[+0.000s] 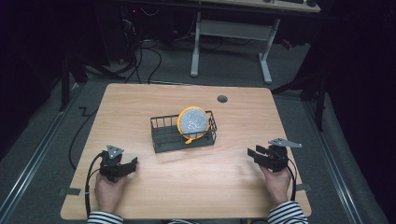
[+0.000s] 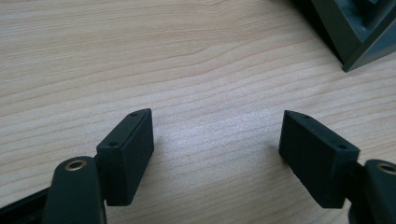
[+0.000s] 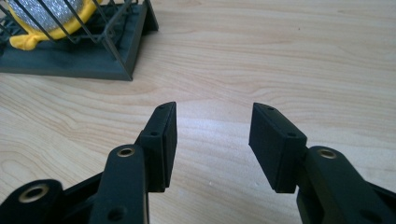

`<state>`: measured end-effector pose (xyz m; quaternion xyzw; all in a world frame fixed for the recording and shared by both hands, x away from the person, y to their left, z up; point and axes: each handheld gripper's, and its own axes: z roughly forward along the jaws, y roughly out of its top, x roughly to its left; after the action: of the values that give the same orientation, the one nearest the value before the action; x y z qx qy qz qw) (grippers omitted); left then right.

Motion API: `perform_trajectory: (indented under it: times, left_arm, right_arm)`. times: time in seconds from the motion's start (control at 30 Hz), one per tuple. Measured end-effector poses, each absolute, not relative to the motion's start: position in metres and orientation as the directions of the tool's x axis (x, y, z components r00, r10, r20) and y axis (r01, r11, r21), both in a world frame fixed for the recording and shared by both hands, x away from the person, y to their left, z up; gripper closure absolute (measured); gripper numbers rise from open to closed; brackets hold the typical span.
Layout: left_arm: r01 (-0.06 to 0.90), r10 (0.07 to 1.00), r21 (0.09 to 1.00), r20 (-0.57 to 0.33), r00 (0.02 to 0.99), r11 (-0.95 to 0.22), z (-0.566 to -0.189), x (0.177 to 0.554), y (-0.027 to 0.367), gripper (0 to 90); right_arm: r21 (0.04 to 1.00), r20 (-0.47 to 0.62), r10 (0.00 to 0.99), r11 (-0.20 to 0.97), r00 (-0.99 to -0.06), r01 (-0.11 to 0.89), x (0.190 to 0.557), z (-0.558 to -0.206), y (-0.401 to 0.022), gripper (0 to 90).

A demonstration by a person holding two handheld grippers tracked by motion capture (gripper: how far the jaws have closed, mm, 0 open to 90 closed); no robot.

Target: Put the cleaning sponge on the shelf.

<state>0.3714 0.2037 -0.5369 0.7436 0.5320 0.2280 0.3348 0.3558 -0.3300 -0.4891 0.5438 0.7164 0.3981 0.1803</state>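
A dim room surrounds a light wooden table (image 1: 187, 186), with cables on the grey floor and the white legs of a second desk (image 1: 231, 42) beyond it. The left gripper (image 1: 128, 165) rests low over the near left part of the table, its two black jaws spread wide with bare wood between them and nothing touching the pads (image 2: 126, 156). The right gripper (image 1: 254, 154) sits at the near right, its jaws apart at a moderate gap, also empty over bare wood. Both grippers point inward toward the table's middle, each held from behind by a hand (image 1: 109, 191) coming out of a black-and-white striped sleeve (image 1: 289, 214), forearms entering from the near edge. Between them and farther back, near the table's centre, stands a dark rectangular wire basket (image 1: 163, 135) with its long axis running left to right. Inside it, toward the right end, a round silver glittery disc with a yellow rim (image 1: 192, 122) stands on edge, leaning on the wires, its flat face turned toward the person. Both grippers are well apart from the basket.
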Motion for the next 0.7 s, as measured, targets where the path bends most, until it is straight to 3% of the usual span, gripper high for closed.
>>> perform_trajectory:
  times: [0.7]
  left_arm:
    - [0.639,0.944,0.740,-0.017,0.330,-0.210,-0.537,0.371,0.204,26.9]
  right_arm:
    - [0.754,0.105,0.944,0.129,-0.311,0.645,0.340,-0.523,-0.325,49.8]
